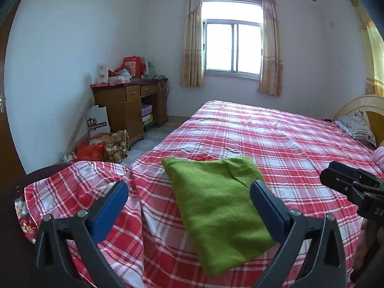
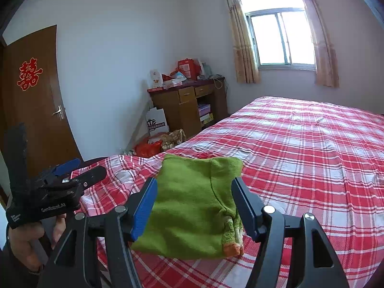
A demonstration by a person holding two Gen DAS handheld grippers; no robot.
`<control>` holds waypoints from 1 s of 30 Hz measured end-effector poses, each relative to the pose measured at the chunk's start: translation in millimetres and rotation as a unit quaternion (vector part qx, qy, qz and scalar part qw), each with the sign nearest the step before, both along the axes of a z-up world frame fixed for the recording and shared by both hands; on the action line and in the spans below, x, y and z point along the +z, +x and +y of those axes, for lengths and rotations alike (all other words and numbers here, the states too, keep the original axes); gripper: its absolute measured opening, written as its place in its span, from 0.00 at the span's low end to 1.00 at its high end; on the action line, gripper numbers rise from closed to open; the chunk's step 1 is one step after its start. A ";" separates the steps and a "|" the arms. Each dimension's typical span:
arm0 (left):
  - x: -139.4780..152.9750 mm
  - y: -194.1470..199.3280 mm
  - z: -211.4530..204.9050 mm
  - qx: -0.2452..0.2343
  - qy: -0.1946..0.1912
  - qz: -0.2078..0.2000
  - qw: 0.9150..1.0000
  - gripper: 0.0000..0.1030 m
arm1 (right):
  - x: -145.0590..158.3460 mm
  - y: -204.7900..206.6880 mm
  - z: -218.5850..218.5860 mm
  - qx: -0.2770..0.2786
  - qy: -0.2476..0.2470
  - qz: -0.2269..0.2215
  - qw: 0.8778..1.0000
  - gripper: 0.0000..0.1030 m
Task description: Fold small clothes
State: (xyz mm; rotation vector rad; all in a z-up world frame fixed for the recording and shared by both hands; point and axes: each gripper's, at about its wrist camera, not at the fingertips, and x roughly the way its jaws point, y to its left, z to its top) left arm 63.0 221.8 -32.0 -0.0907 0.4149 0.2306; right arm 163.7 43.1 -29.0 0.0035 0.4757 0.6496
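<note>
Red-checked bedsheet (image 1: 276, 139) covers the bed. Nearest, the left gripper (image 1: 189, 196) and right gripper (image 2: 194, 204) both hang wide apart, gripping nothing. Just beyond them a folded green garment (image 1: 216, 206) lies flat on the sheet. Far left stands a wooden desk (image 1: 134, 105).

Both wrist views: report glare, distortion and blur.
Left wrist: window blown out white, walls bowed by the fisheye, green garment slightly soft. Right wrist: window likewise overexposed, door curved, dark corner vignetting, the near gripper fingers blurred.
</note>
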 end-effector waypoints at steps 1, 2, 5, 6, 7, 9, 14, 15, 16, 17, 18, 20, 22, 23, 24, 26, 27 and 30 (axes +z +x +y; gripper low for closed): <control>-0.5 -0.2 -0.4 -0.001 0.001 0.001 1.000 1.00 | -0.4 0.1 -0.4 0.000 0.001 0.001 1.000 0.63; -0.9 0.1 -0.9 -0.001 0.002 0.001 1.000 1.00 | -0.8 -0.4 -1.1 0.000 0.002 0.002 1.000 0.63; -1.4 0.3 -1.3 -0.001 0.001 0.003 1.000 1.00 | -0.8 -1.1 -1.9 0.000 0.003 0.003 1.000 0.63; -1.1 0.0 -1.2 -0.001 0.000 0.002 1.000 1.00 | -0.7 -1.2 -2.1 0.000 0.003 0.002 1.000 0.63; -1.2 0.5 -1.2 -0.001 0.001 0.002 1.000 1.00 | -0.5 -1.3 -2.5 -0.001 0.003 0.001 1.000 0.63; -1.4 0.7 -2.1 0.000 0.001 0.001 1.000 1.00 | 0.3 -1.6 -3.4 -0.001 0.004 0.000 1.000 0.63; -1.8 0.5 -3.4 0.000 0.001 -0.001 1.000 1.00 | 0.5 -2.3 -4.2 -0.001 0.006 0.002 1.000 0.63; -1.8 0.4 -3.2 0.000 0.001 0.000 1.000 1.00 | 0.5 -2.5 -4.5 -0.001 0.006 0.002 1.000 0.63; -1.8 0.2 -3.6 0.000 0.002 0.000 1.000 1.00 | 0.6 -2.8 -4.7 -0.001 0.007 0.002 1.000 0.63; -1.8 0.4 -3.9 0.001 0.002 0.001 1.000 1.00 | 0.7 -3.1 -4.8 0.000 0.006 0.002 1.000 0.63; -2.0 0.7 -4.0 0.001 0.003 0.002 1.000 1.00 | 0.9 -3.1 -4.7 -0.001 0.006 0.002 1.000 0.63; -2.3 1.1 -3.4 0.001 0.002 0.003 1.000 1.00 | 0.4 -2.7 -4.3 -0.001 0.007 0.002 1.000 0.63; -1.9 1.3 -3.4 0.000 0.002 0.004 1.000 1.00 | 0.4 -2.6 -4.6 -0.001 0.008 0.003 1.000 0.63; -2.2 1.2 -3.5 0.001 0.003 0.004 1.000 1.00 | 0.3 -2.7 -4.7 -0.001 0.008 0.003 1.000 0.63; -2.3 1.1 -3.5 0.001 0.002 0.003 1.000 1.00 | 0.3 -2.9 -4.5 -0.001 0.008 0.003 1.000 0.63; -2.4 1.5 -3.7 0.001 0.003 0.004 1.000 1.00 | 0.2 -3.3 -4.0 0.000 0.008 0.004 1.000 0.63; -2.5 1.1 -3.9 0.001 0.002 0.004 1.000 1.00 | 0.3 -3.1 -4.1 -0.001 0.008 0.004 1.000 0.63; -2.8 1.2 -4.0 0.001 0.003 0.004 1.000 1.00 | 0.5 -3.2 -4.0 -0.001 0.008 0.003 1.000 0.63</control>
